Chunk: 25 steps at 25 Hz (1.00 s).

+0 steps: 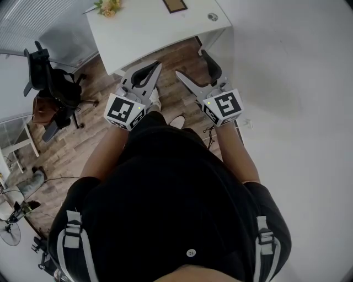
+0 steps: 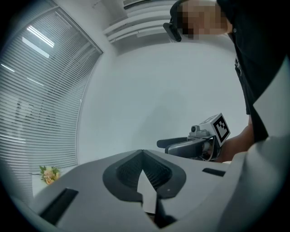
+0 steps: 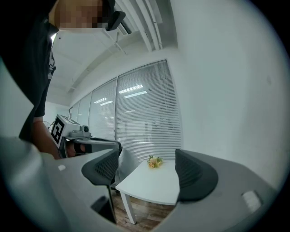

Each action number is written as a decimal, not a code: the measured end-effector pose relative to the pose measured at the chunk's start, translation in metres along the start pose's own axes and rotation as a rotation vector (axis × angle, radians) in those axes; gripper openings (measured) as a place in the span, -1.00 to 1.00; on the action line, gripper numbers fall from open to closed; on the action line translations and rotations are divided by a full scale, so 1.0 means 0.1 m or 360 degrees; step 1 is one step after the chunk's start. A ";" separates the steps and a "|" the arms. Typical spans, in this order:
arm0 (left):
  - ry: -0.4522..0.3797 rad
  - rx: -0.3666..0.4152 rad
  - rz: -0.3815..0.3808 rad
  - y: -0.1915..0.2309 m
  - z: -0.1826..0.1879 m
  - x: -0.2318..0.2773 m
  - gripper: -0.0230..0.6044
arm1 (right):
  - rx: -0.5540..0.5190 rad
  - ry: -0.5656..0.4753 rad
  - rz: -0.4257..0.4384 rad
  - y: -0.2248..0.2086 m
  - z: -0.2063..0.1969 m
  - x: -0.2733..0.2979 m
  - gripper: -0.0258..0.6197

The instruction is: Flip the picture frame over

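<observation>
Head view puts the picture frame [image 1: 174,5] flat on the far tabletop [image 1: 143,33], well apart from both grippers. Left gripper [image 1: 156,67] jaws meet, empty; right gripper [image 1: 192,63] jaws spread wide, probably readied for the frame.

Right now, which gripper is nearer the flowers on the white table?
Left. In the head view, the left gripper hangs short of the near edge of the table, below and right of the flowers. The right gripper is farther right along that edge.
</observation>
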<state>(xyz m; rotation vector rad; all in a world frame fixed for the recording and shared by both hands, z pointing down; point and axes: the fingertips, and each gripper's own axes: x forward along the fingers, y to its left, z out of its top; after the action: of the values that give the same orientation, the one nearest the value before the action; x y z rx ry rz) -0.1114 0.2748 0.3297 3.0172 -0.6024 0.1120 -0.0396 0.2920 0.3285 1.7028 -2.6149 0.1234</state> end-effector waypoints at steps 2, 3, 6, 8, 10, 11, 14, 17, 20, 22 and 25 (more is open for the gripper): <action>-0.0006 -0.0003 0.0000 0.15 0.00 0.05 -0.92 | -0.0006 0.0000 0.0002 -0.06 0.03 0.16 0.29; -0.0008 -0.0003 0.0000 0.23 0.01 0.09 -0.92 | -0.0007 0.0000 0.0000 -0.10 0.05 0.25 0.29; -0.0017 -0.0008 -0.0004 0.48 0.05 0.26 -0.92 | -0.0014 0.0002 -0.0012 -0.27 0.09 0.49 0.29; -0.0023 -0.0016 -0.0014 0.65 0.07 0.38 -0.92 | -0.0024 0.0015 -0.0024 -0.37 0.11 0.65 0.29; -0.0025 -0.0017 -0.0027 0.82 0.09 0.47 -0.92 | -0.0022 0.0029 -0.0035 -0.47 0.12 0.82 0.29; -0.0022 -0.0019 -0.0029 0.90 0.09 0.51 -0.92 | -0.0017 0.0036 -0.0039 -0.51 0.11 0.91 0.29; -0.0016 -0.0032 -0.0033 1.16 0.09 0.65 -0.92 | 0.0004 0.0060 -0.0051 -0.64 0.09 1.16 0.29; -0.0021 -0.0039 -0.0049 1.43 0.13 0.77 -0.92 | 0.0014 0.0084 -0.0064 -0.76 0.09 1.43 0.29; -0.0022 -0.0058 -0.0073 1.69 0.14 0.86 -0.92 | 0.0009 0.0101 -0.0084 -0.83 0.13 1.67 0.29; -0.0023 -0.0063 -0.0095 1.86 0.15 0.92 -0.92 | 0.0007 0.0106 -0.0108 -0.89 0.16 1.82 0.29; -0.0031 -0.0065 -0.0129 2.10 0.17 1.01 -0.92 | 0.0018 0.0122 -0.0147 -0.98 0.15 2.04 0.29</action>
<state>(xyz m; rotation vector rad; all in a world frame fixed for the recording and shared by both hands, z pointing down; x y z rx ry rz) -0.0986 0.0418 0.3309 3.0013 -0.4773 0.0658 -0.0324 0.0658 0.3306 1.7813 -2.4823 0.1980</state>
